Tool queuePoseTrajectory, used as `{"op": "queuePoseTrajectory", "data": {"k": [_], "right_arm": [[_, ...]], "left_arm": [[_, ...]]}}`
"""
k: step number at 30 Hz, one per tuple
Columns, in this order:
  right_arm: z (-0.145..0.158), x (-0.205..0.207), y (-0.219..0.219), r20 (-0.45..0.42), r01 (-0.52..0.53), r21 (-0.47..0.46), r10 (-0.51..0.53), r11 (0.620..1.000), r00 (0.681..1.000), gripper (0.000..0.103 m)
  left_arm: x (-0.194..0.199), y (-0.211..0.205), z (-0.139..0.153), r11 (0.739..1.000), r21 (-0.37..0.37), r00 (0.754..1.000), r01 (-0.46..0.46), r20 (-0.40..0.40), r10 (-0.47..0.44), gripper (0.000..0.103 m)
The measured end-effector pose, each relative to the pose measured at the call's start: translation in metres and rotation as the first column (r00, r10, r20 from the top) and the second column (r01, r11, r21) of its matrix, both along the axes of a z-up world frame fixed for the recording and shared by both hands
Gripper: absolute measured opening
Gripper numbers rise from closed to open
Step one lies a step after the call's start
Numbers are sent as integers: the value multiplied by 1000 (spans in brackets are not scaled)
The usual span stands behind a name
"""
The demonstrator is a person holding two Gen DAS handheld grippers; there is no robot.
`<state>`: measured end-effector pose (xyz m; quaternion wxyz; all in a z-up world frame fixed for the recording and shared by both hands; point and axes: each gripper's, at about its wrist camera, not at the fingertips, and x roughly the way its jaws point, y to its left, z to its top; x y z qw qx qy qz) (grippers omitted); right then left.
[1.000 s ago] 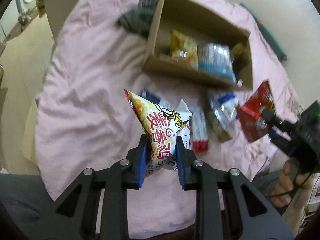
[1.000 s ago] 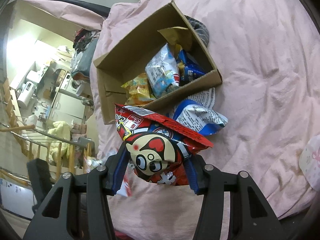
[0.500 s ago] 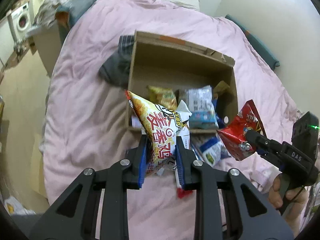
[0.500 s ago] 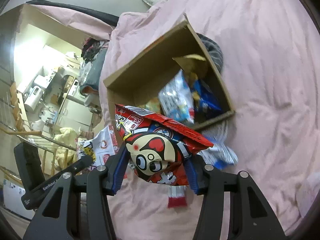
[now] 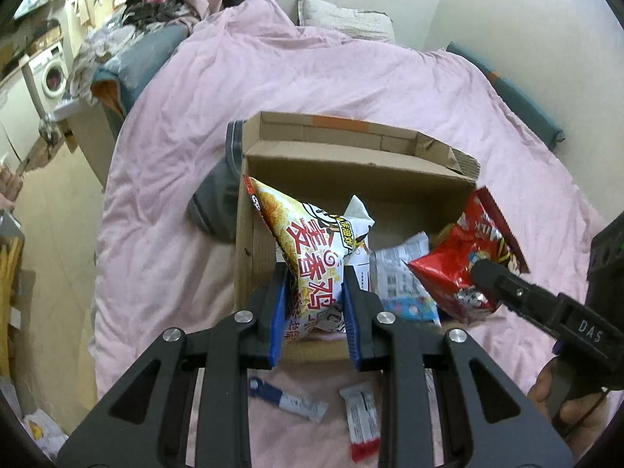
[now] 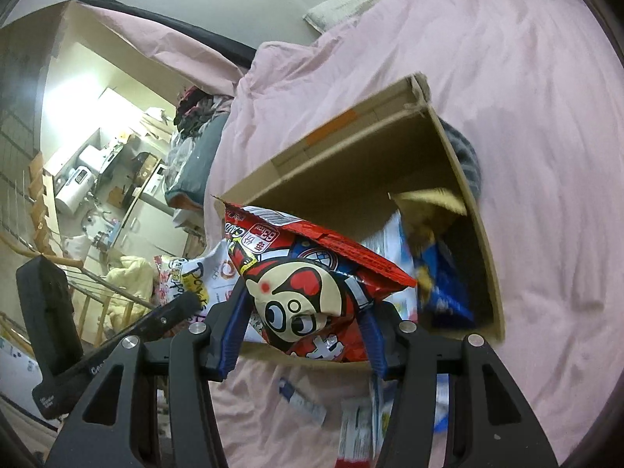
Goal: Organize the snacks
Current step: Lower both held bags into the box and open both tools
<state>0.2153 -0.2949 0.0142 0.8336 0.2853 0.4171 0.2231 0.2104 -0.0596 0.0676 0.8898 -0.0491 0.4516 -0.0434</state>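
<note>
While both bags hang over it, the box (image 5: 351, 171) sits open on the pink bed (image 5: 312, 78), just ahead of both grippers. Inside lie a pale packet with blue print (image 5: 405, 273), a blue packet (image 6: 444, 288) and a yellow one (image 6: 429, 202) toward the far-right corner.

The left hand-held gripper (image 5: 316, 304) is clamped on a white bag (image 5: 312, 249) printed with fried pieces and red characters, its top corner tilted left. The right hand-held gripper (image 6: 300, 335) grips a puffy red bag (image 6: 312, 288) with a cartoon face, jagged seal upward.

Below the grippers, on the bed outside the box, lie a blue-and-white stick (image 5: 288, 401) and a white-and-red bar (image 5: 362, 421).
</note>
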Motion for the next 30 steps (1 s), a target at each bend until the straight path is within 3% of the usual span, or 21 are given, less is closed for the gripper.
{"op": "queuePoseTrajectory", "data": {"k": [6, 18, 30], "right_arm": [[-4, 30, 13, 25, -17, -71, 19, 997, 999, 54], [-36, 68, 32, -80, -49, -119, 40, 992, 996, 54], [-34, 71, 27, -78, -17, -91, 10, 996, 997, 57]], "left_arm": [[19, -10, -14, 998, 58, 1000, 24, 8, -24, 22], [54, -11, -50, 998, 57, 998, 13, -58, -9, 23], [64, -16, -53, 996, 83, 998, 32, -55, -28, 26]]}}
